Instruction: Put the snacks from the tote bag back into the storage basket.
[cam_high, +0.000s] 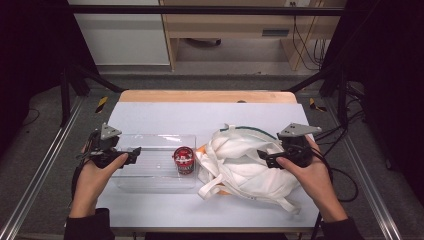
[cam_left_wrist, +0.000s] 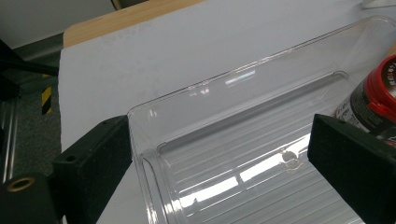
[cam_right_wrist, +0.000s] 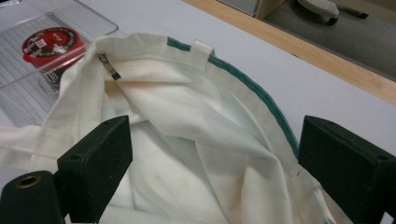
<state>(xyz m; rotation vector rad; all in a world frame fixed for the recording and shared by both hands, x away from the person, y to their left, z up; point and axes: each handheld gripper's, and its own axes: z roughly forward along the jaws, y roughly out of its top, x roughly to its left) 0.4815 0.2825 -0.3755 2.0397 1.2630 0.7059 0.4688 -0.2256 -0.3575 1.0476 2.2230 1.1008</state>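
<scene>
Left gripper (cam_high: 131, 153) hovers wide open over a clear plastic bin (cam_high: 150, 176) holding a red-lidded can (cam_high: 183, 159) — right gripper (cam_high: 264, 157), equally open and empty, poised above a white cloth bag's (cam_high: 240, 165) mouth, center-right.

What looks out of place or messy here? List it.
The white cloth bag lies crumpled, with faint brownish stains inside. An orange thing pokes out from under its left edge, too hidden to identify. The red-lidded can stands upright in the clear tray.

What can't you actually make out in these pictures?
- Inside of the white cloth bag with green trim: right gripper view, folds hide any contents.
- Red-lidded can in the clear plastic tray: high view, label too small.
- Same can, left gripper view: cut off by the edge and right jaw.
</scene>
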